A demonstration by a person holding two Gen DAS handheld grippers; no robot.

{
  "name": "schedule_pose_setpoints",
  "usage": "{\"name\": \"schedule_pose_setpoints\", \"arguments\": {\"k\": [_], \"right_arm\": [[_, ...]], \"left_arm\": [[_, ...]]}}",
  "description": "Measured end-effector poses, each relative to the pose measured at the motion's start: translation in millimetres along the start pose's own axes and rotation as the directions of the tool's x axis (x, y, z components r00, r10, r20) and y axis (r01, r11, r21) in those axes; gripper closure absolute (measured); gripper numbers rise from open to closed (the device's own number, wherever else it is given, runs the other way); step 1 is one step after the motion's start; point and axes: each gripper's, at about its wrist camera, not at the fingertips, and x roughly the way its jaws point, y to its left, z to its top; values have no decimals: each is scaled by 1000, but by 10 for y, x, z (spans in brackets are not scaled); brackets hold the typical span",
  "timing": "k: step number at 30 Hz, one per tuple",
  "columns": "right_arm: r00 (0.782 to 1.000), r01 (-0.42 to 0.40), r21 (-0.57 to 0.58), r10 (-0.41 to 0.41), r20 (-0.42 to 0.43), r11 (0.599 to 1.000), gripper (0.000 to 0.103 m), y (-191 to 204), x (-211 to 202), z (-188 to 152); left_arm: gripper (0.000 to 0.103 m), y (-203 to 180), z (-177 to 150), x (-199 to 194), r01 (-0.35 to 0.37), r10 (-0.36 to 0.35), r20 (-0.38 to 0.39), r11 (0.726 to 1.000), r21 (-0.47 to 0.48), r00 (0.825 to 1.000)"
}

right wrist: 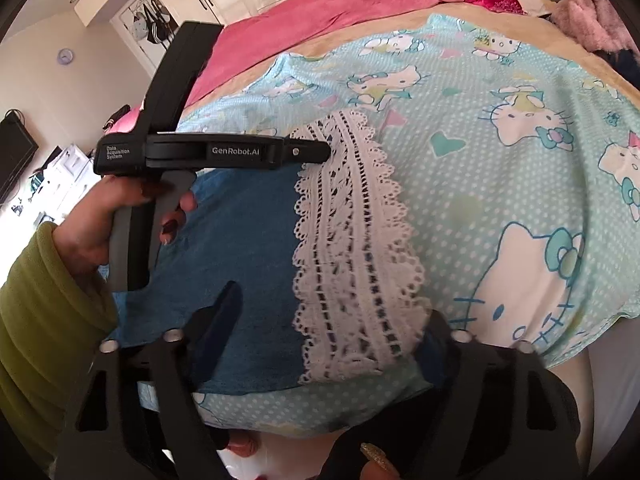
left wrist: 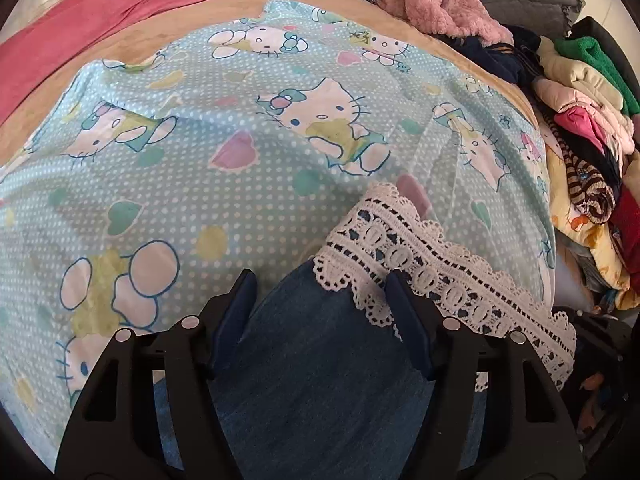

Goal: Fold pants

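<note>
While the left gripper stands with its fingers spread apart over blue denim pants, the left wrist view shows the white lace hem running from centre toward 4 o'clock across a Hello Kitty sheet. Neither finger visibly pinches cloth here, and the fold looks barely begun, judging by the flat leg end. A heap of clothes fills 3 o'clock, and a pink blanket lies at 11 o'clock. Everything of the pants below the gripper body is cut off, so waistband and second leg cannot be made out.

From the right wrist view, the left gripper reaches in from 9 o'clock, its tip at the far end of the lace hem; whether it touches cannot be told. The pants lie on the sheet at centre. The right gripper has its jaws wide, straddling the near hem; its right finger is hidden under lace, so no grasp is confirmed. Folding in half and smoothing appear still to come.
</note>
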Motion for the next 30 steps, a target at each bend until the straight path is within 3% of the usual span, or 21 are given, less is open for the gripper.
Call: {"name": "schedule_pose_setpoints", "arguments": {"k": [1,2,7,9,11,15,19,24,30], "right_arm": [[1000,-8,9,8,7,1000,50,-15,-9,0],[1000,-12,18,12,11,1000,53,-32,-12,-2],[999,-42,28,42,2,999,54,-33,32,8],[997,-74,38,74,-9,997,54,-44,80,30],[995,-95,58,96,-12,994,54,-79,103,45],[991,-137,64,137,-3,989,73,-93,103,55],[988,-154,44,154,3,987,78,-48,91,50],[976,-209,10,208,60,978,79,8,-34,26],[954,-251,-163,272,125,954,79,440,-346,16]], "left_arm": [[42,3,4,12,1,-1,4,1000,1,1000],[42,-4,-1,15,1,-1,6,1000,5,1000],[44,-13,-6,36,4,-4,5,1000,8,1000],[60,-30,-6,32,23,-23,4,1000,9,1000],[69,-85,-8,28,24,-24,6,999,28,1000],[87,-124,3,1,-12,12,13,1000,24,1000],[91,-121,0,-113,-19,18,51,1000,15,999],[92,-51,-32,-367,31,-26,119,999,-41,993],[92,32,-201,-782,69,-50,205,994,-86,977]]}}
